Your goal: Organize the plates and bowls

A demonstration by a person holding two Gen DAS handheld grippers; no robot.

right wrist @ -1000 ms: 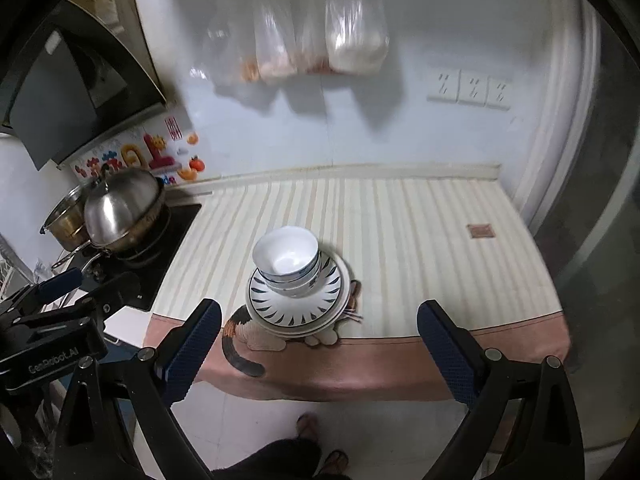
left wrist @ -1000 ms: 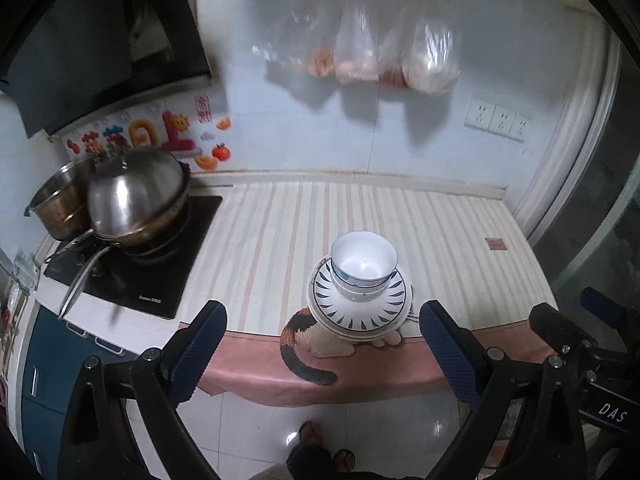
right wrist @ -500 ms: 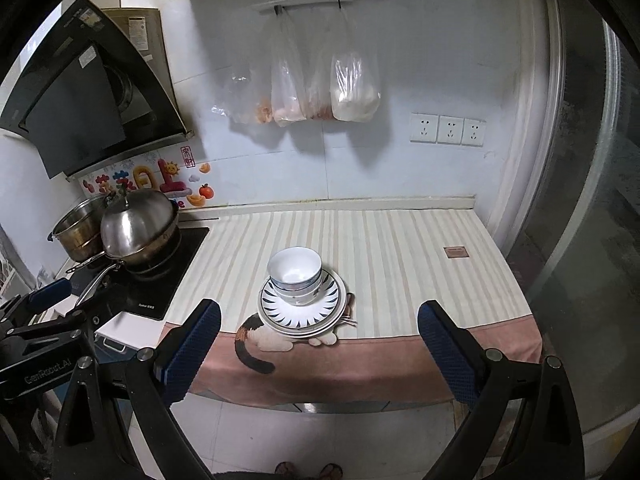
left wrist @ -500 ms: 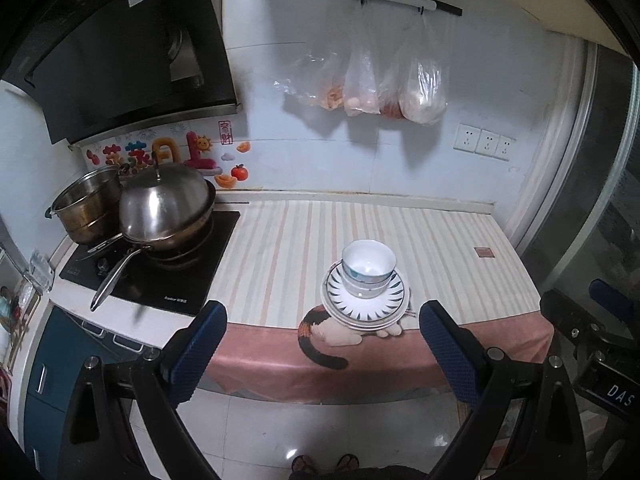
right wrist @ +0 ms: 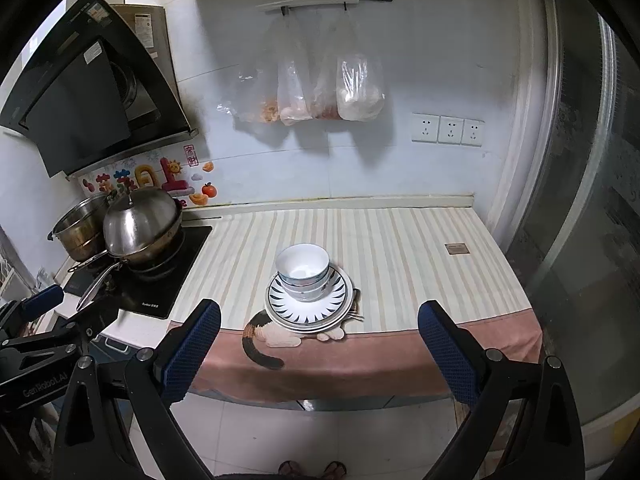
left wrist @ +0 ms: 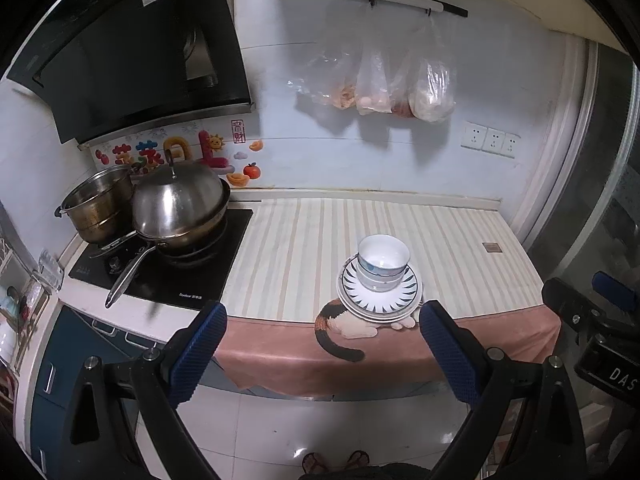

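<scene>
Bowls [right wrist: 303, 270] nested on stacked plates [right wrist: 310, 304]; left gripper [left wrist: 322, 346], right gripper [right wrist: 319, 344] both wide, empty, well back. Organizing looks finished; nothing left to grasp.

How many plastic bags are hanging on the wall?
4, I think, all hanging in a row from the white wall rail: a crumpled one at the left, a second, a third half hidden behind its neighbours, and the fullest at the right.

Nested bowls [left wrist: 383, 263] sat on stacked plates [left wrist: 379, 296] near the counter's [left wrist: 312, 248] front edge. The left gripper [left wrist: 322, 354] hung wide apart before it, holding nothing. A lidded pan [left wrist: 180, 210] stood on the cooktop [left wrist: 168, 272].
</scene>
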